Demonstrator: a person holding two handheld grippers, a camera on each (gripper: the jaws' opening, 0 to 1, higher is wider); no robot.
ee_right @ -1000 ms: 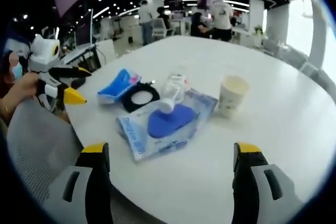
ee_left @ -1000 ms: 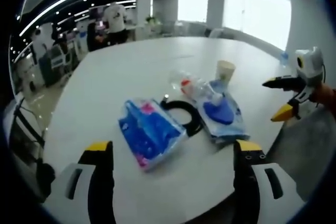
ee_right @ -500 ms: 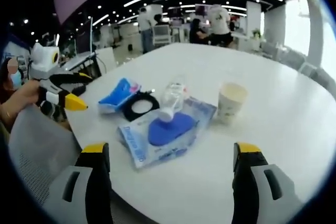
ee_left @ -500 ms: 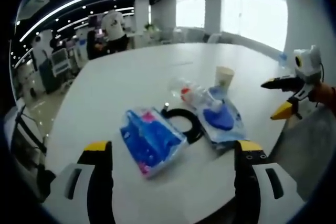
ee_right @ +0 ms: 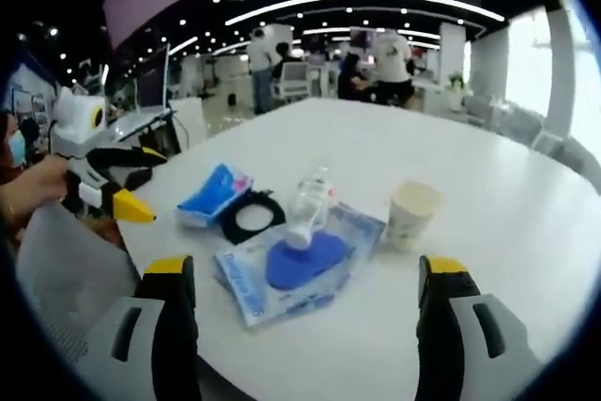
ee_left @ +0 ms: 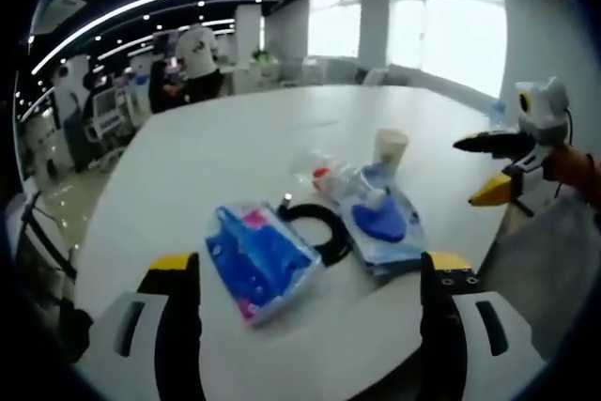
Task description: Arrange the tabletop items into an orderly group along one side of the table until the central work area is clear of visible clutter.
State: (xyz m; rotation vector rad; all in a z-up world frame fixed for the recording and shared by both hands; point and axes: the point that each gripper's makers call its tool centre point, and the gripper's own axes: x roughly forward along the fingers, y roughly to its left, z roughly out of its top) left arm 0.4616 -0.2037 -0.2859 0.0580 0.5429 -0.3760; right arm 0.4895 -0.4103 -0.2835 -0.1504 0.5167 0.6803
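On the white table (ee_right: pixel 488 176) lies a small cluster near one edge — a blue-and-pink packet (ee_left: pixel 258 260), a black ring (ee_left: pixel 317 227), a clear plastic bottle (ee_right: pixel 308 202) resting on a clear pouch with a blue piece inside (ee_right: pixel 299 265), and a paper cup (ee_right: pixel 411 213) just beside it. The left hand-held gripper (ee_left: pixel 310 269) and the right hand-held gripper (ee_right: pixel 305 274) both hover short of the items — jaws spread wide, grasping nothing.

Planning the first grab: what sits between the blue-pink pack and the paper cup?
In the left gripper view, the black ring, the clear bottle and the blue pouch lie between the blue-pink pack and the paper cup.
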